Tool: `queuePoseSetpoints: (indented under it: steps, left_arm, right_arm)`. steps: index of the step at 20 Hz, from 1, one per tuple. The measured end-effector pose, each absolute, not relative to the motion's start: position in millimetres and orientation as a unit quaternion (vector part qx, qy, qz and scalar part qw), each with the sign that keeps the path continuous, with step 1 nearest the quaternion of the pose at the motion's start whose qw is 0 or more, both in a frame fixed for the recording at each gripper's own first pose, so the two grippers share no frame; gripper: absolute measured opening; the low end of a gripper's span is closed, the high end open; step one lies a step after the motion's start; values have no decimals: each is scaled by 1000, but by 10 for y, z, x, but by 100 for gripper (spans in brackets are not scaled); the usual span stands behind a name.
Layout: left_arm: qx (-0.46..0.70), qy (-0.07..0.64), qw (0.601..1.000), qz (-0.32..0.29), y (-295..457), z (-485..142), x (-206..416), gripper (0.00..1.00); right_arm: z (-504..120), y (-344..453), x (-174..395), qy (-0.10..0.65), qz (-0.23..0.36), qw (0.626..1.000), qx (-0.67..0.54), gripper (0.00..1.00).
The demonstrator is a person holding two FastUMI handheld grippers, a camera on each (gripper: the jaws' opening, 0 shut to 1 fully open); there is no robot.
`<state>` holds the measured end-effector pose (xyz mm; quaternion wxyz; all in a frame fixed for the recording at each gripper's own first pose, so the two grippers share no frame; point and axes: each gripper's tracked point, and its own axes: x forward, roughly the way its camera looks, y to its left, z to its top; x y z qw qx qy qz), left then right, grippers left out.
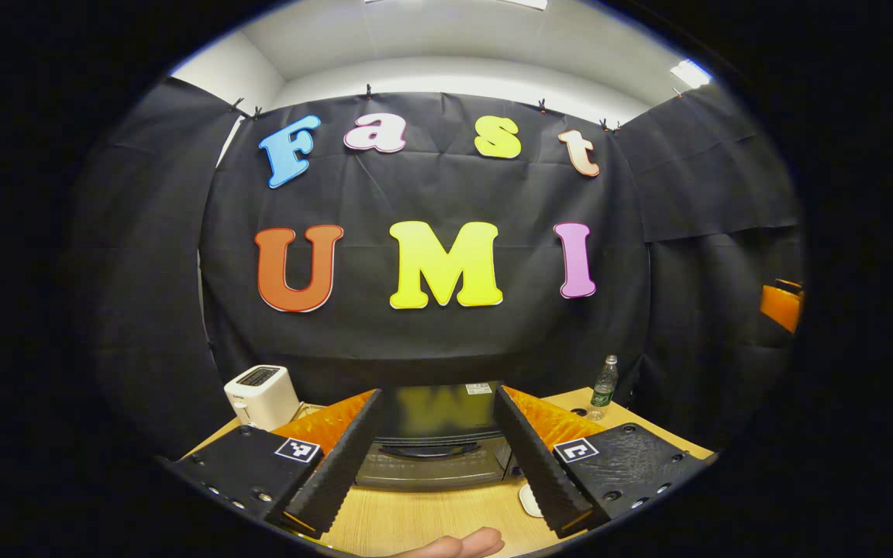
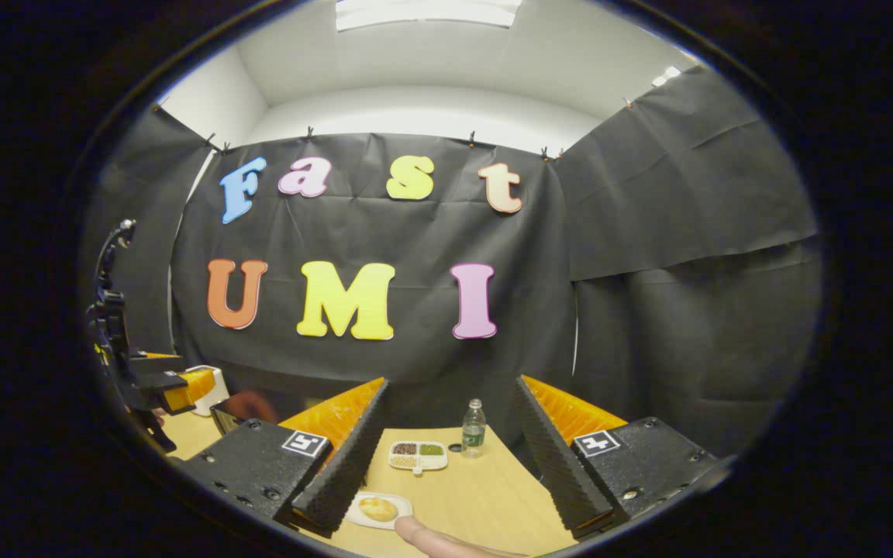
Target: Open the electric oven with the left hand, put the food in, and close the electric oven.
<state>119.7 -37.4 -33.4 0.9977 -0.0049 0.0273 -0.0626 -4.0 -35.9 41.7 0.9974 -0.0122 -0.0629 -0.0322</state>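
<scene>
The black electric oven (image 1: 431,438) stands on the wooden table straight ahead of my left gripper (image 1: 437,395), its door shut and the handle across the front. That gripper is open, short of the oven, with nothing between its fingers. A bread roll (image 2: 378,509) lies on a small white plate (image 2: 361,518) close in front of my right gripper (image 2: 453,384), which is open and empty above the table. The plate's edge (image 1: 530,500) also peeks out beside the left gripper's right finger. In the right gripper view the left gripper (image 2: 171,387) hangs far left, by the oven's corner (image 2: 231,416).
A white toaster (image 1: 260,395) sits left of the oven. A water bottle (image 2: 474,428) and a white divided dish (image 2: 418,455) with food stand toward the back of the table (image 2: 477,496). A person's finger (image 2: 431,539) shows at the near edge.
</scene>
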Motion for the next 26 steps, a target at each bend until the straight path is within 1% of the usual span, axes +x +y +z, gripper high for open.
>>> queuePoseSetpoints:
  steps: [6,7,8,9,10,11,13,16,17,18,19,20,22,23,25,26]
  left_arm:
    - [4,88,995,-43,-316,-896,1828,94]
    - [11,92,995,-38,-297,-978,1914,94]
    - [18,94,995,-34,-280,-1050,2000,94]
    - [19,108,993,-34,-284,-1182,2070,94]
    - [15,121,992,-39,-315,-1294,2120,94]
    - [9,131,990,-43,-335,-1386,2156,94]
    - [1,147,988,-47,-362,-1538,2189,94]
    - [-8,161,985,-57,-406,-1700,2206,95]
    - [-12,166,984,-67,-442,-1761,2211,94]
    - [-11,172,983,-67,-447,-1812,2222,94]
    - [-3,172,983,-64,-443,-1828,2212,95]
    - [7,167,984,-63,-434,-1813,2223,96]
    - [16,174,983,-56,-433,-1850,2202,97]
    - [17,175,983,-56,-435,-1837,2187,98]
    - [6,185,981,-61,-456,-1873,2125,97]
    - [3,184,981,-64,-449,-1854,2086,97]
  right_arm:
    - [350,-322,-98,-52,-12,999,1,96]
    - [345,-333,-114,-54,-11,998,1,100]
    - [351,-329,-144,-58,-8,998,2,97]
    - [362,-320,-148,-60,-6,998,4,97]
    - [336,-301,-163,-58,0,998,6,100]
    - [312,-269,-186,-56,7,998,9,97]
    - [253,-277,-203,-48,15,999,16,97]
    - [233,-332,-170,-41,9,999,16,96]
    - [228,-341,-176,-41,7,999,16,100]
    - [237,-345,-174,-42,6,999,17,96]
    - [218,-353,-182,-41,6,999,18,100]
    - [197,-356,-168,-38,6,999,19,96]
    - [148,-375,-170,-30,6,999,21,96]
    - [129,-390,-165,-28,7,999,22,100]
    - [116,-413,-163,-25,5,999,21,100]
    - [126,-425,-160,-26,3,999,21,96]
